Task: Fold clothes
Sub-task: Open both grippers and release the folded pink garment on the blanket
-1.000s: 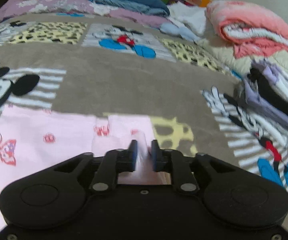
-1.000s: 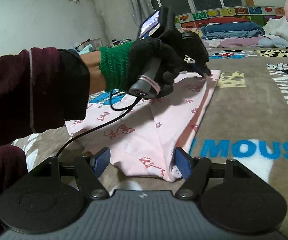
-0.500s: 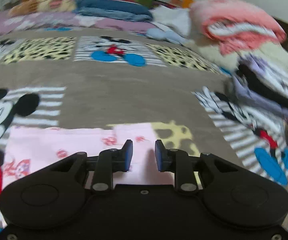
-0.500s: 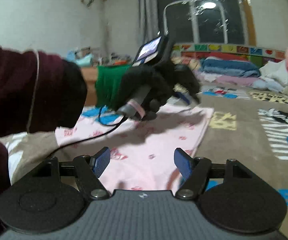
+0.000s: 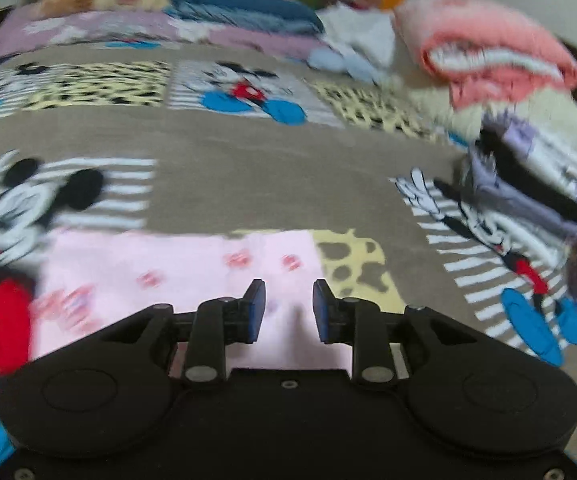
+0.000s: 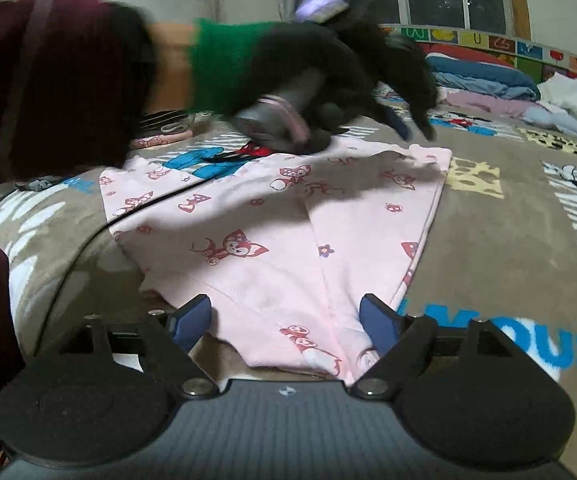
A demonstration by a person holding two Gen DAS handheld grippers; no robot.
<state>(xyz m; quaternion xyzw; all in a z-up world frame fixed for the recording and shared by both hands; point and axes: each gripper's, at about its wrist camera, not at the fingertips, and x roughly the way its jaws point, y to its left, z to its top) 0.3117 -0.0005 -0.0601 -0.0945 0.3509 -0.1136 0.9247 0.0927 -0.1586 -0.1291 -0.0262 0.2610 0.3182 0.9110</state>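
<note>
Cartoon-print blanket [image 5: 272, 176] covers the bed; the pink garment [image 6: 288, 240] lies flat on it, partly folded. A second ago the left gripper [image 5: 285, 307] pinched its corner; now it's parted, empty. Right gripper [image 6: 286, 318] gapes wide, holding nothing: fold laid.

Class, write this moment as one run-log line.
task: fold clothes | left claw: open, over pink garment | right claw: open at near edge | garment: flat on blanket
</note>
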